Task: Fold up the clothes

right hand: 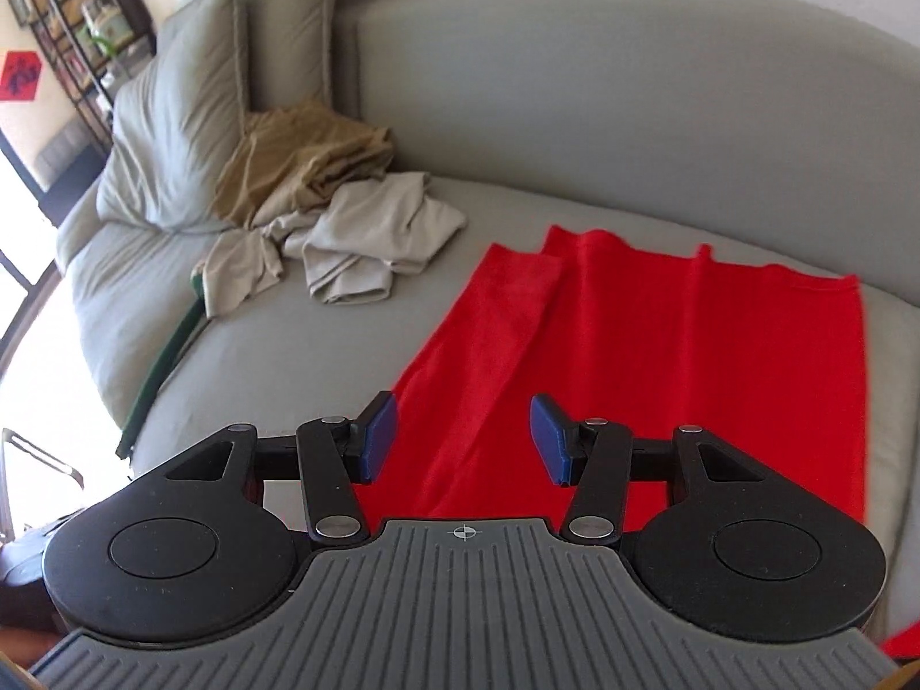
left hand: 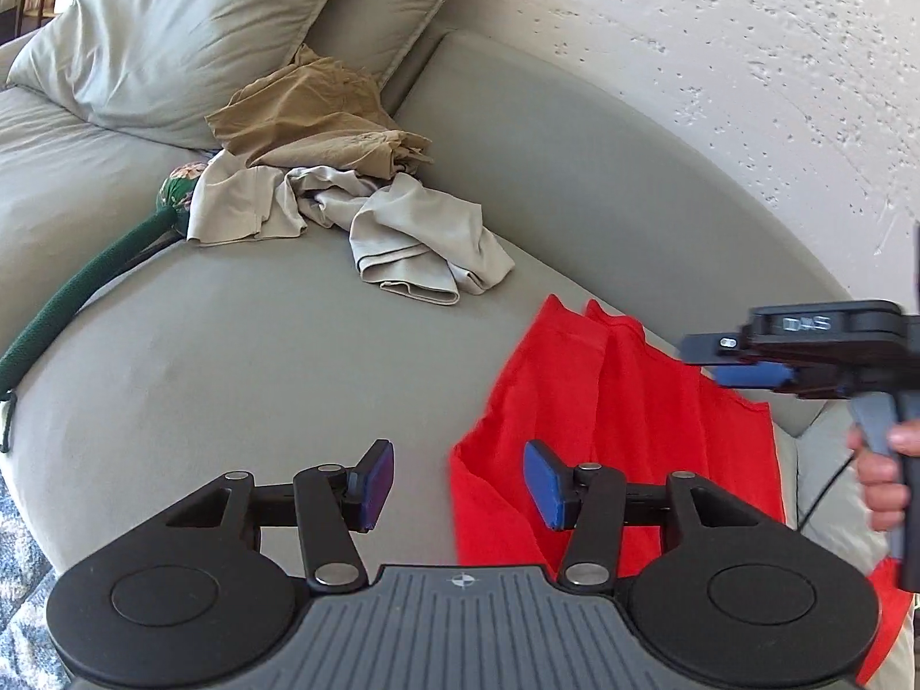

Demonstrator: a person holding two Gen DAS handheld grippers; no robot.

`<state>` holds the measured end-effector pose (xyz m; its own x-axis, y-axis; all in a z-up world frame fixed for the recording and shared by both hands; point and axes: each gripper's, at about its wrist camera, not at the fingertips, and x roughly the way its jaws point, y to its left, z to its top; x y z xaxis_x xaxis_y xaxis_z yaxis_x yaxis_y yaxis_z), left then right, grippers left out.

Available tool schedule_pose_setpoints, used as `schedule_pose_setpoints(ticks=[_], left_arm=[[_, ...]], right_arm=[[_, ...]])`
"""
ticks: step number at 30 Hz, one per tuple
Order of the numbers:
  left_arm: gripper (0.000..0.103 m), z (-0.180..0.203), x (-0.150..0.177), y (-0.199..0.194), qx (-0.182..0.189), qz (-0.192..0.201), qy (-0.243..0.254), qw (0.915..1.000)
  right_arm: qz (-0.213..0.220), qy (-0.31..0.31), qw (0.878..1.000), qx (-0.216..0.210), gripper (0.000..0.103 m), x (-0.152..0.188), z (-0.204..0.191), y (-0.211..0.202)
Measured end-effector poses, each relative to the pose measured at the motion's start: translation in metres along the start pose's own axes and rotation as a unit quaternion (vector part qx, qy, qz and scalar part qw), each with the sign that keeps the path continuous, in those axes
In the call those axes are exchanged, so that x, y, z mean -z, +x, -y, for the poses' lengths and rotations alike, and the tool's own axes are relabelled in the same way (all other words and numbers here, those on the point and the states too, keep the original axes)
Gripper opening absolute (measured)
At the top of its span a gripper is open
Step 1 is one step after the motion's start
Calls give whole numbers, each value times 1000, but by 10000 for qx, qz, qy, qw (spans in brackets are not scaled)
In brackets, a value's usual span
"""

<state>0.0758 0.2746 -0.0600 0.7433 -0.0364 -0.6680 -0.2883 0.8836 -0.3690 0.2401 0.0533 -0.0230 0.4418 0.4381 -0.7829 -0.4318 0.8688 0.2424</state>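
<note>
Left wrist view
Left gripper (left hand: 459, 477): blue pads parted about halfway, nothing between them, hovering over the near-left edge of the cloth.
Bright red garment (left hand: 621, 420): spread flat on the grey fabric sofa seat (left hand: 276, 356), with long creases running its length.
Right gripper (left hand: 742, 359): seen from the side above the red garment's far edge, held by a hand (left hand: 882, 471) at right; gap between the pads not readable here.
Crumpled pale beige clothes (left hand: 397, 230): heaped farther back, touching a tan bundle (left hand: 322, 115) that leans on a grey cushion (left hand: 172, 40).

Right wrist view
Right gripper (right hand: 463, 440): pads apart, empty, over the near end of the red garment (right hand: 661, 356).
Left flap: folded lengthwise over the body.
Pale beige clothes (right hand: 374, 236): lying apart from the red piece, to its left.
</note>
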Motion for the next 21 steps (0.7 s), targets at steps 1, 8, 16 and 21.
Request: schedule_pose_setpoints(ticks=[1, 8, 16, 21], left_arm=[[50, -6, -2, 6, 7, -19, -92, 10000], [50, -44, -10, 42, 31, -186, -671, 9976], [50, -66, -6, 63, 210, -348, -1109, 9930], [50, -78, -9, 58, 466, -236, -1437, 9882]], right_arm=[[-62, -48, 10000, 43, 53, -10, -8, 26], [-379, 327, 9966, 650, 53, -56, -30, 180], [-422, 1045, 9864, 1196, 53, -60, -16, 256], [-309, 599, 9868, 1474, 3, -55, -18, 251]])
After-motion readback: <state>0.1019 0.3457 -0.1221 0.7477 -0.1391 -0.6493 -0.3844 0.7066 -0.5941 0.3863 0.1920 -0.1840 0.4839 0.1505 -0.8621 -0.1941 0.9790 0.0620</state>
